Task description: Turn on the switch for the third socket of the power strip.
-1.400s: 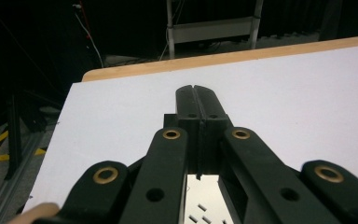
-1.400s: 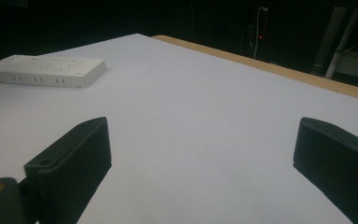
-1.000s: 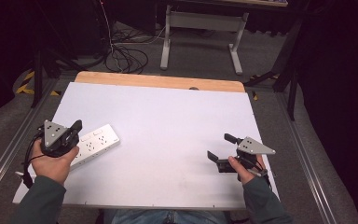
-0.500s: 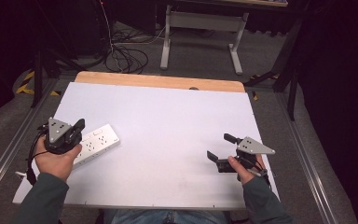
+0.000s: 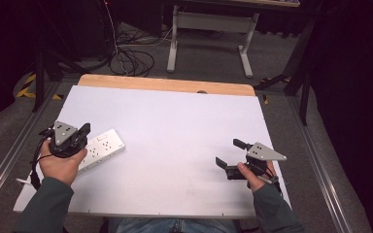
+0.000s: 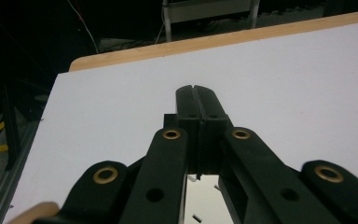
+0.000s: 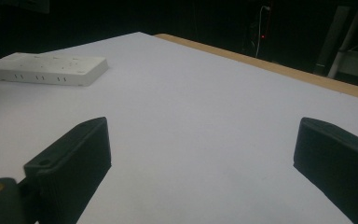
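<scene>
White multi-socket power strip (image 5: 99, 148) lay flat on the worktop (image 5: 175, 126). Left gripper (image 5: 83, 130) fingers pressed together above it; right gripper (image 5: 229, 153) fingers spread, empty.

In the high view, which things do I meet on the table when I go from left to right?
left gripper → white power strip → bare white table surface → right gripper

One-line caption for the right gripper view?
Open right gripper over the white table, power strip lying far left.
</scene>
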Tool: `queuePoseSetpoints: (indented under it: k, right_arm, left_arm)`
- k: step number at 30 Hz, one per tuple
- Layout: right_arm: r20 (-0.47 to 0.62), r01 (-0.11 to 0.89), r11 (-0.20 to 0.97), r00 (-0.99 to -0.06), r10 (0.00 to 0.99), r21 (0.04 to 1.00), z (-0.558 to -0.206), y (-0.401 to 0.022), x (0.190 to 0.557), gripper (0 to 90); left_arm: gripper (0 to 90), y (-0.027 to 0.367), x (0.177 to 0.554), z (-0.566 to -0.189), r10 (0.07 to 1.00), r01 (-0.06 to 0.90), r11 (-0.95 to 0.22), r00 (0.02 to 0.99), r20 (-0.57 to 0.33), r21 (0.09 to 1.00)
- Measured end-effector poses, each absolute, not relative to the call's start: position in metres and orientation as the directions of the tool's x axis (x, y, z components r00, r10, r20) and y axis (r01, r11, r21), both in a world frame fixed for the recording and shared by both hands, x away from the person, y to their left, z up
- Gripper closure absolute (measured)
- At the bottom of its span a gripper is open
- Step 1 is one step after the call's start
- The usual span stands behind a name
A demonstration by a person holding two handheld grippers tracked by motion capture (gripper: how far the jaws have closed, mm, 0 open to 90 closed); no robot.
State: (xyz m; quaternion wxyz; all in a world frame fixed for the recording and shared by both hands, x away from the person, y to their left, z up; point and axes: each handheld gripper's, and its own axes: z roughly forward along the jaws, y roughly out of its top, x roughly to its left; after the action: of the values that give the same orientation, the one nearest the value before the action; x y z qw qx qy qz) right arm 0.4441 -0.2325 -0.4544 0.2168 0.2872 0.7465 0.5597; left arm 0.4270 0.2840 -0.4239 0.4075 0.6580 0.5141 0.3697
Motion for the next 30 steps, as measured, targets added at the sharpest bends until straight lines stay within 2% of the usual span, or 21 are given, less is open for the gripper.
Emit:
queuePoseSetpoints:
  k: [30]
  right_arm:
    - [-0.004, 0.184, 0.209, -0.741, 0.672, 0.96, -0.454, -0.232, 0.444, 4.3]
  left_arm:
    - [89.9, 0.27, 0.446, -0.428, 0.974, 0.442, -0.19, 0.194, 0.113, 0.877]
